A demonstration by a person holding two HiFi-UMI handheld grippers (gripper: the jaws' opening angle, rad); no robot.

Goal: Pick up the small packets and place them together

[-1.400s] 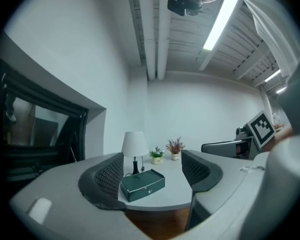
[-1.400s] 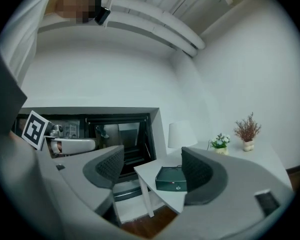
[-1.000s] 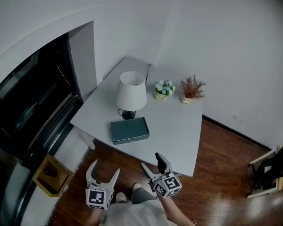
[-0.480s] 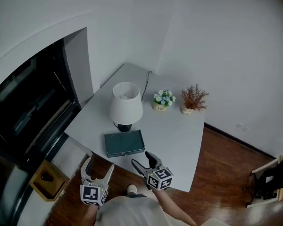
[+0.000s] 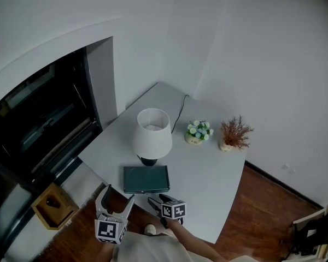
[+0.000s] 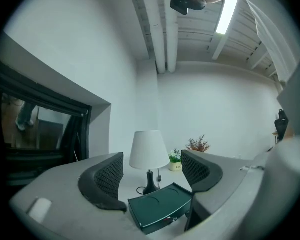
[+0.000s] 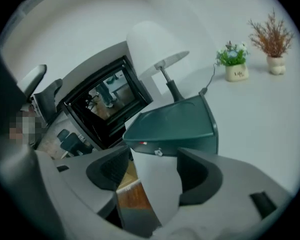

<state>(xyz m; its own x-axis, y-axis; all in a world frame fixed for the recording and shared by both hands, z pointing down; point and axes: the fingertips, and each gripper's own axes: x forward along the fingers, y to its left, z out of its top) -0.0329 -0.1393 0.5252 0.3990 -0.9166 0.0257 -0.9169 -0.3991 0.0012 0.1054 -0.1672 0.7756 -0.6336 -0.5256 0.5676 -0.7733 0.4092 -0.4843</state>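
No small packets show in any view. A closed dark green box (image 5: 146,179) lies near the front edge of the white table (image 5: 208,173), in front of a white lamp (image 5: 152,135). My left gripper (image 5: 117,196) hangs open and empty below the table edge, left of the box; its own view looks up at the box (image 6: 160,211) and lamp (image 6: 149,151). My right gripper (image 5: 157,200) sits just at the box's front edge. Its jaws are closing, with only the table's edge showing between them. The box's latch side (image 7: 175,124) lies just beyond the right gripper (image 7: 152,171).
A small pot of flowers (image 5: 198,131) and a dried plant (image 5: 235,134) stand at the table's back, with the lamp's cord beside them. A dark fireplace opening (image 5: 44,124) fills the left wall. A small wooden box (image 5: 53,203) sits on the wooden floor (image 5: 262,212).
Both grippers have come closer to the table's front edge. The right gripper has moved up to the green box, and its jaws look narrower. The head view has shifted.
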